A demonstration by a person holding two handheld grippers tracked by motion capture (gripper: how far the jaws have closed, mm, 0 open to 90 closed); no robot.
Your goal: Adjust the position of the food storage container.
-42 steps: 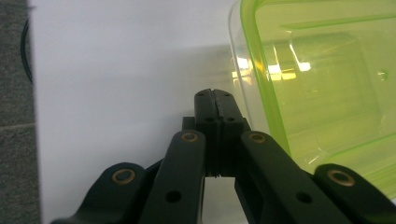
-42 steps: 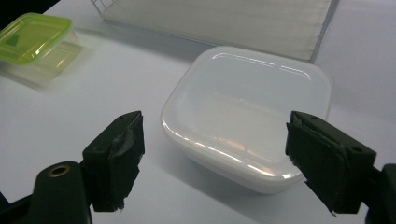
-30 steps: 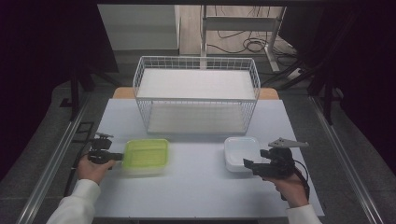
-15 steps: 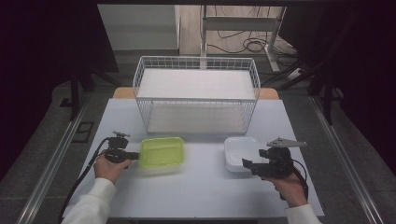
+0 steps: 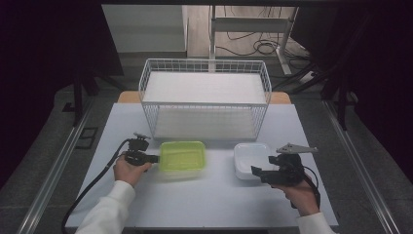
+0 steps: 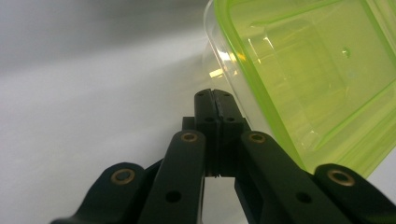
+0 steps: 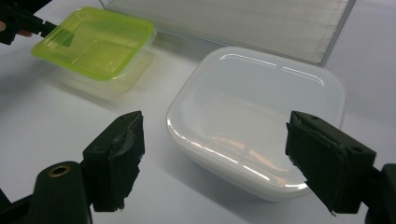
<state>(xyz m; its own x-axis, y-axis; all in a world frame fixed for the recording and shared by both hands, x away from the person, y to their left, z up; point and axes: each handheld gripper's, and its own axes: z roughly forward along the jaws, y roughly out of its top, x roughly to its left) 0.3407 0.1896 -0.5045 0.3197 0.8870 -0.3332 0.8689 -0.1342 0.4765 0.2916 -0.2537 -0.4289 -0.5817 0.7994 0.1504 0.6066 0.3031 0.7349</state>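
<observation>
A clear box with a yellow-green lid (image 5: 182, 156) lies on the white table in front of the wire basket. My left gripper (image 5: 156, 158) is shut, its tips against the box's left side. In the left gripper view the two jaws (image 6: 212, 95) meet with nothing visible between them, and the green-lidded box (image 6: 317, 70) lies just to their right. A white lidded box (image 5: 251, 160) sits to the right. My right gripper (image 5: 257, 171) is open at its near side. In the right gripper view the jaws (image 7: 215, 135) stand apart on either side of the white box (image 7: 261, 107), not touching it.
A white wire basket (image 5: 204, 97) stands at the back middle of the table, close behind both boxes. The table's bare surface (image 5: 209, 200) stretches between my two forearms. A cable trails from the left gripper off the table's left front.
My left gripper has moved right across the table, and the green-lidded box has gone right with it, closer to the white box. The right gripper has stayed in place.
</observation>
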